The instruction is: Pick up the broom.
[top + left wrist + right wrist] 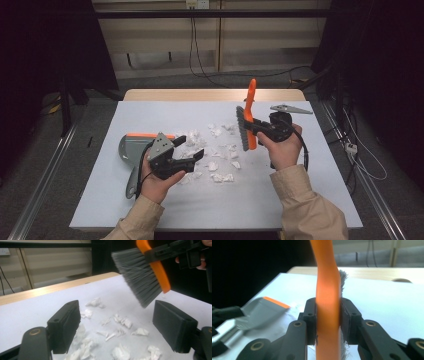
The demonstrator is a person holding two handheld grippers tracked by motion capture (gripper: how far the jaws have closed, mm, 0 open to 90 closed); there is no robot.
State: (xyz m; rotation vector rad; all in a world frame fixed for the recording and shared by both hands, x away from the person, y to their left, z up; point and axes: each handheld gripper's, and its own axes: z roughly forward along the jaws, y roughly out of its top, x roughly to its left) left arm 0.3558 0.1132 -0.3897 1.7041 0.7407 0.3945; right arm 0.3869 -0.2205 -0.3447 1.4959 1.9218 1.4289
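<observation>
Looking down from the high view, I start nearest me: my left gripper (pixel 192 156) hovers at about seven o'clock on the grey table (pixel 95 200), its jaws spread wide with nothing between them. In the left gripper view the two black pads (pixel 66 325) stand well apart, and scraps of torn white paper (pixel 120 321) lie on the table beyond them. Just behind that hand, at nine o'clock, the grey dustpan (pixel 129 149) with its orange edge lies flat on the table; I cannot tell whether my hand touches it.

Moving toward the centre, the paper scraps (pixel 220 150) scatter between the two hands.

At about two o'clock my right gripper (pixel 254 126) is clamped on the orange-handled brush (pixel 248 116), lifted off the table, handle pointing up toward twelve and grey bristles facing nine o'clock, over the edge of the scraps. In the right gripper view the jaws press both sides of the orange handle (pixel 328 312).

Farthest off, at one o'clock, a grey three-cornered plate (pixel 291 108) lies on the table.
</observation>
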